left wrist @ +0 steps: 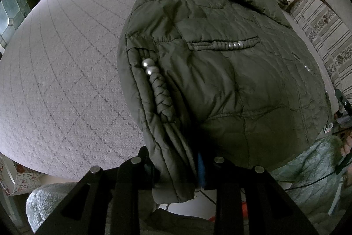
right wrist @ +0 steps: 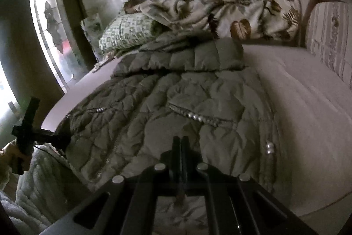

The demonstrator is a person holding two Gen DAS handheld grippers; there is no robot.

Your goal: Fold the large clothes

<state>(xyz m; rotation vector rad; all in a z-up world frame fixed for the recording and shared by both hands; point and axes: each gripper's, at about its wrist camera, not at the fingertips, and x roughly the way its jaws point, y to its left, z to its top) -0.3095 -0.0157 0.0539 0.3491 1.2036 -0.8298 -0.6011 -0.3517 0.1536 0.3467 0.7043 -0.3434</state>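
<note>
Item: left gripper (left wrist: 176, 166). Jaws narrowed onto the near hem corner of the quilted jacket (left wrist: 220, 58), padded cloth bunched between the fingers; a grip on the jacket.

Item: right gripper (right wrist: 180, 147). Fingers pressed together with no gap, poised over the jacket's near hem. Whether a thin fold of cloth is caught between them cannot be told; nothing shows there.

Item: quilted jacket, olive, with beaded braid trim (left wrist: 154, 85) at the pockets. Lies spread lengthwise on the bed (left wrist: 66, 58), hem at the near edge, collar end toward the far side. One side appears turned over onto the body; the far end is doubled in a thick roll.

Item: floral blanket (right wrist: 231, 12), heaped beyond the jacket's collar end. Green patterned pillow (right wrist: 125, 32) just beside it.

Item: person's hand (right wrist: 13, 155), at the jacket's near corner, holding the left tool.

Progress, as judged: the side fold looks begun. The lengthwise fold, hem to collar, remains undone; the jacket is not yet compact.
</note>
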